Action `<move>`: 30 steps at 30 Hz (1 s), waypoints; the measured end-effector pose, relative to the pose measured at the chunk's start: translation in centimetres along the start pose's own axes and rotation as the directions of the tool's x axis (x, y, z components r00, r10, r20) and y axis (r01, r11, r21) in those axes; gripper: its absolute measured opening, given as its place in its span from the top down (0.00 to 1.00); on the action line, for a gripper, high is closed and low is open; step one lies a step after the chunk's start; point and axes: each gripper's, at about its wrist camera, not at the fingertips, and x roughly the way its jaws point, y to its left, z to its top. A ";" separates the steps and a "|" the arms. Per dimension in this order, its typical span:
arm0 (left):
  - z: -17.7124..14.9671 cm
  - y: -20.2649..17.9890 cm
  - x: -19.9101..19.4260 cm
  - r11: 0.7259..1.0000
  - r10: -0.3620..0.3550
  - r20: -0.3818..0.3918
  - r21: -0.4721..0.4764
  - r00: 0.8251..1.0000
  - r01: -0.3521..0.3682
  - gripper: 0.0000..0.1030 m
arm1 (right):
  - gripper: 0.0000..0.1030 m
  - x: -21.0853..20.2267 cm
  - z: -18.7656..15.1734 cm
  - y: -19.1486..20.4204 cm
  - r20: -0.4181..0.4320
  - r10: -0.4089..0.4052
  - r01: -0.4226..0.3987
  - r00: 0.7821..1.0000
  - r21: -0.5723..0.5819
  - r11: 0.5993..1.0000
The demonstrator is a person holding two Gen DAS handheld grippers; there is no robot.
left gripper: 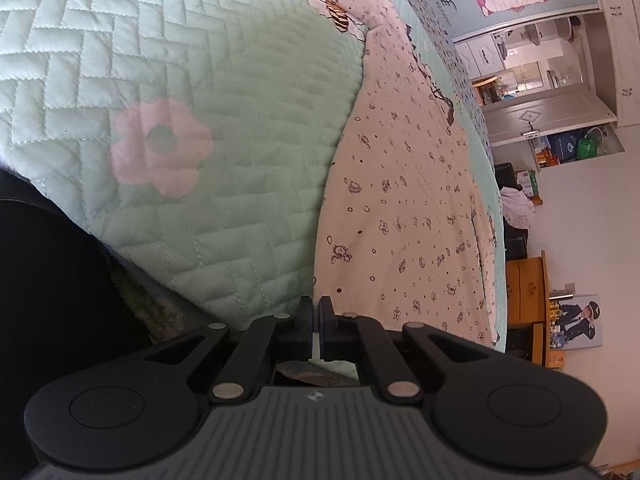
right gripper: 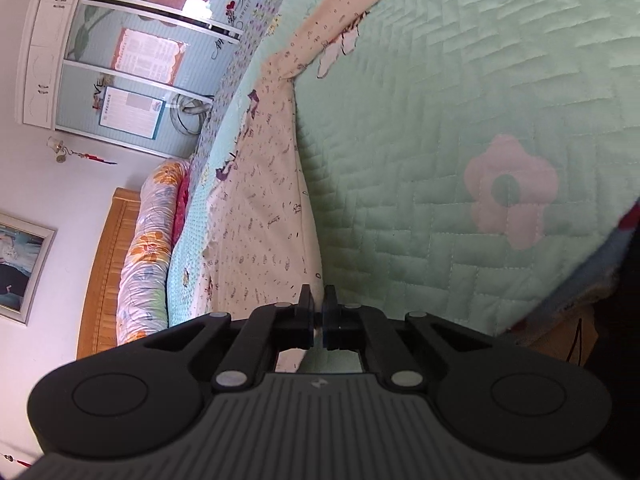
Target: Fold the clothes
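Two tools, one per hand, each grip the same garment. Left tool (left gripper: 316, 322): fingers drawn almost together, with only a thin slit between the pads, pinching the near edge of a cream printed garment (left gripper: 404, 208). Right tool (right gripper: 319, 312): fingers likewise nearly closed, with a sliver of the cream printed garment (right gripper: 260, 216) caught between the pads.

In the left wrist view the garment runs forward and away from the fingertips as a broad panel, covered in small dark flower and ring motifs, with a striped bee figure (left gripper: 340, 14) near its far end. It lies on a mint-green quilted bedspread (left gripper: 224, 80), stitched in a herringbone pattern and bearing a pink flower patch (left gripper: 160, 146), which shows to the left of the garment.

In the right wrist view the garment extends from the fingertips toward the top of the frame as a narrower band, with the mint-green quilted bedspread (right gripper: 440, 100) and its pink flower patch (right gripper: 510, 196) to the right. A rolled floral duvet (right gripper: 154, 236) and a wooden headboard (right gripper: 106, 272) stand beyond the garment at left.
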 end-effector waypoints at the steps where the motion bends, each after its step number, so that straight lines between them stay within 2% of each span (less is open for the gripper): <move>1: -0.1 0.0 0.1 1.000 0.001 -0.004 0.004 1.000 -0.001 0.99 | 0.98 -0.3 -0.1 0.2 0.006 0.002 -0.002 1.000 -0.003 1.000; 3: -0.2 0.1 0.2 1.000 0.010 -0.007 0.001 1.000 -0.010 0.99 | 0.98 -0.4 0.0 0.0 0.009 -0.003 0.003 1.000 0.001 1.000; 7: 0.2 0.9 -0.8 1.000 0.019 0.009 -0.011 1.000 -0.019 0.99 | 0.98 1.8 0.1 -2.1 -0.015 -0.072 0.072 0.997 0.027 0.997; 12: 0.7 1.4 -3.2 0.999 0.047 0.049 0.004 0.998 -0.047 0.99 | 0.96 0.6 0.7 -2.0 0.045 -0.097 0.096 0.994 0.011 0.995; 14: 1.2 1.4 -4.7 0.999 0.053 0.090 0.005 0.995 -0.053 0.98 | 0.85 0.1 0.9 -1.9 0.071 -0.105 0.105 0.992 0.005 0.994; 18: 2.2 1.1 -7.1 0.997 0.067 0.168 0.015 0.983 -0.070 0.98 | 0.82 -1.0 1.4 -1.7 0.123 -0.121 0.123 0.985 -0.008 0.992; 21: 2.5 -0.9 -7.5 0.995 0.049 0.211 0.073 0.976 -0.066 0.98 | 0.71 -0.2 1.0 -1.2 0.090 -0.096 0.099 0.991 -0.026 0.995; 23: 2.3 -3.0 -6.6 0.990 0.006 0.199 0.139 0.980 -0.034 0.97 | 0.65 0.4 0.6 -0.8 0.065 -0.078 0.080 0.995 -0.038 0.996; 25: 1.8 -4.9 -4.6 0.978 -0.016 0.157 0.207 0.987 -0.017 0.94 | 0.64 1.0 0.3 -0.4 0.039 -0.059 0.061 0.997 -0.050 0.997; 28: 0.6 -6.3 -0.6 0.962 -0.004 0.063 0.272 0.998 -0.013 0.94 | 0.64 1.9 -0.2 0.2 0.000 -0.032 0.032 0.999 -0.067 0.997; 30: 0.2 -6.0 -0.3 0.963 0.002 0.050 0.267 0.999 -0.015 0.94 | 0.64 2.5 -0.6 0.6 -0.026 -0.015 0.013 1.000 -0.077 0.997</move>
